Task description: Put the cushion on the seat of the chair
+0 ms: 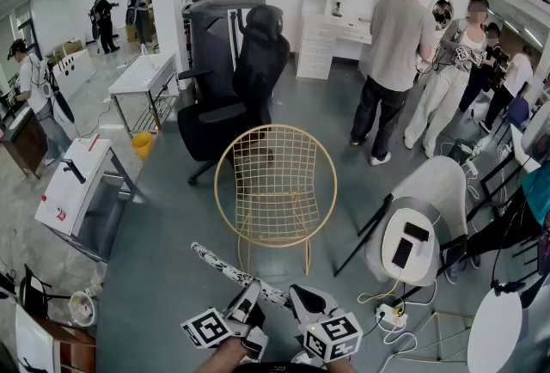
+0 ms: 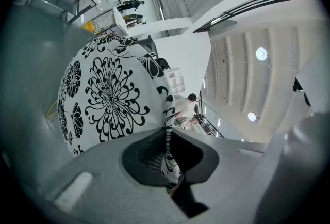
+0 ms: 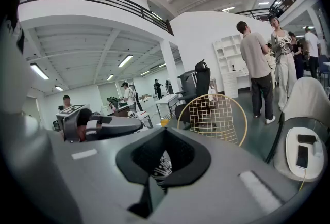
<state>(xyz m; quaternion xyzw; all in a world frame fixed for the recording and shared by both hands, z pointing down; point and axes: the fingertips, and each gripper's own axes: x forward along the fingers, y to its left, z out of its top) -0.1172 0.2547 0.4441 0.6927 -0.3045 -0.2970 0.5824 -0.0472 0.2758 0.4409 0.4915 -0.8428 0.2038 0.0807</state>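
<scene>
A gold wire chair [image 1: 275,186] with a round mesh seat and back stands on the grey floor, straight ahead of me. The cushion [image 1: 225,268] is white with black flower print and appears edge-on below the chair, held up off the floor. My left gripper [image 1: 247,302] and right gripper [image 1: 301,304] are both shut on its near edge, side by side. In the left gripper view the cushion [image 2: 103,99] fills the left side and its hem runs down between the jaws of the left gripper [image 2: 169,163]. The right gripper [image 3: 160,166] pinches a bit of cushion [image 3: 163,165]; the chair [image 3: 214,117] lies beyond.
A black office chair [image 1: 236,88] stands right behind the gold chair. To the right is a white chair [image 1: 430,217] holding two phones, with cables [image 1: 391,311] on the floor. Several people [image 1: 395,53] stand at the back right. A white box on a stand [image 1: 77,182] is at the left.
</scene>
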